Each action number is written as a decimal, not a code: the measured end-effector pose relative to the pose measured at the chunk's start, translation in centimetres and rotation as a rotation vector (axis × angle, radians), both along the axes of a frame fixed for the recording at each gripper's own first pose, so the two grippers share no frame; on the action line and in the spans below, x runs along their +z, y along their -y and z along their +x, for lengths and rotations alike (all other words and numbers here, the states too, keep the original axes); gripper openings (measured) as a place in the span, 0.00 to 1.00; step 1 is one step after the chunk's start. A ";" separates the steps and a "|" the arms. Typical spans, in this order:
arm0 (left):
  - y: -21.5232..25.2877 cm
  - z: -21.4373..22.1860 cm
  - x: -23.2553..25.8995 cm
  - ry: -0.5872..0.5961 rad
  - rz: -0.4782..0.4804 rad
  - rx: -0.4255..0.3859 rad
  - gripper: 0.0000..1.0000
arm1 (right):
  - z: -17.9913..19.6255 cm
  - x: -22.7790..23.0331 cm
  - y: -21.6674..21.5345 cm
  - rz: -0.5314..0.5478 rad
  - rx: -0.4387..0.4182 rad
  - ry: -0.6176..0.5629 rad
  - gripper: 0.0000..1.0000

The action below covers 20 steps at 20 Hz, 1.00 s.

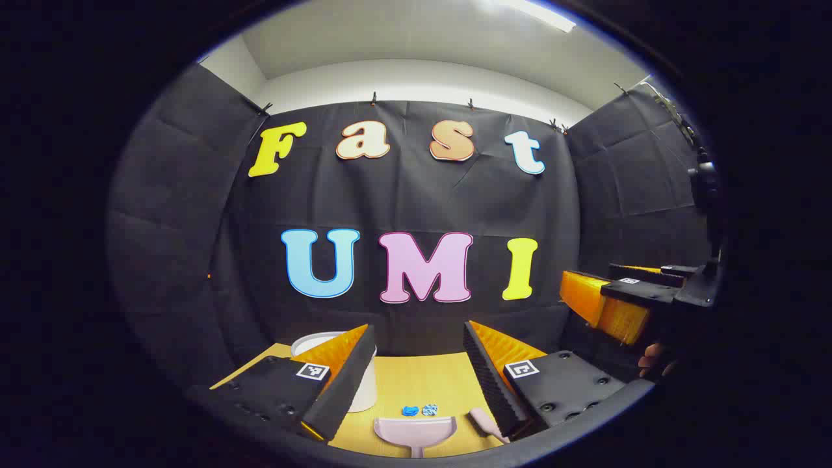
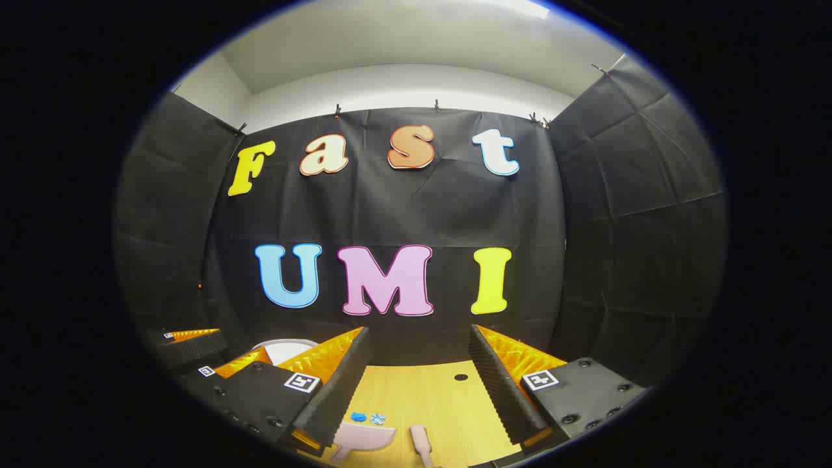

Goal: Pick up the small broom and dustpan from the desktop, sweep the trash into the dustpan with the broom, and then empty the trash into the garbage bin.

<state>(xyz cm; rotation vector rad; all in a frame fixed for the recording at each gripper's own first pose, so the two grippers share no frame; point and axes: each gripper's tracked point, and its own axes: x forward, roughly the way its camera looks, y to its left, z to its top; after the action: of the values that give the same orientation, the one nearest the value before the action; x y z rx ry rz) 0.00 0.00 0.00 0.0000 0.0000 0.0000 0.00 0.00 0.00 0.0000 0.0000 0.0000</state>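
0 steps done: left gripper (image 1: 416, 383) and right gripper (image 2: 416, 390) both gape, holding nothing. Dustpan (image 1: 415, 430), broom (image 1: 484, 424) and blue trash (image 1: 419, 410) lie on the desk (image 1: 422, 383), bin (image 1: 364, 383) behind. Everything's left.

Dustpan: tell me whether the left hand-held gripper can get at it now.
Probably yes. The left hand-held gripper is open, and the dustpan lies on the desk just ahead between its fingers, nothing in between.

Bare desktop (image 2: 448, 396) right of broom (image 2: 421, 442); garbage bin (image 1: 364, 383) blocks the left.
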 end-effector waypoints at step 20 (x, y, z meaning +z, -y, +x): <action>1.9 1.2 -0.7 -0.002 0.000 -0.024 0.80 | 1.1 -1.0 1.4 -0.021 -0.001 0.000 0.97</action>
<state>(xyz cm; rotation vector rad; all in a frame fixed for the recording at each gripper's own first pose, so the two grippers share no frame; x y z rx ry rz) 1.17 -1.93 -0.70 0.0003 0.0018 -0.0245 1.06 -1.36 -0.97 -0.0215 -0.0004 -0.0010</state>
